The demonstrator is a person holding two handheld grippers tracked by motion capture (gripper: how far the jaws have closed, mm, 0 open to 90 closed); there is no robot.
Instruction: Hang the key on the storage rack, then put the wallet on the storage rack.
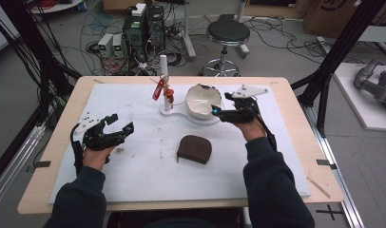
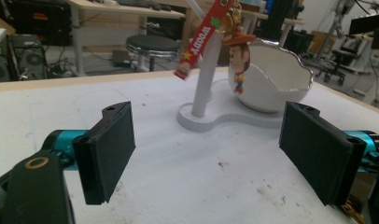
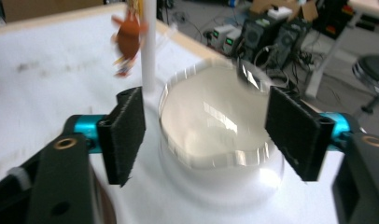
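A white stand [image 1: 179, 111] holds an upright post [image 1: 164, 71] and an eggshell-shaped white bowl [image 1: 204, 100]. A keychain with a red strap [image 1: 158, 89] and a small cowboy figure [image 1: 169, 95] hangs from the post. A brown pouch [image 1: 194, 148] lies mid-table. My right gripper [image 1: 218, 113] is open at the bowl's right side; in its own view the bowl [image 3: 215, 121] sits between its spread pads, gripper [image 3: 211, 133]. My left gripper [image 1: 120, 123] is open over the mat at the left, facing the post [image 2: 204, 79], the bowl [image 2: 271, 79] and the figure [image 2: 239, 60], gripper [image 2: 213, 154] holding nothing.
A white mat [image 1: 134, 171] covers most of the wooden table [image 1: 39, 190]. Behind the table are a black stool [image 1: 227, 33], computer cases [image 1: 143, 28] and floor cables. Black frame posts [image 1: 333, 57] stand at the right.
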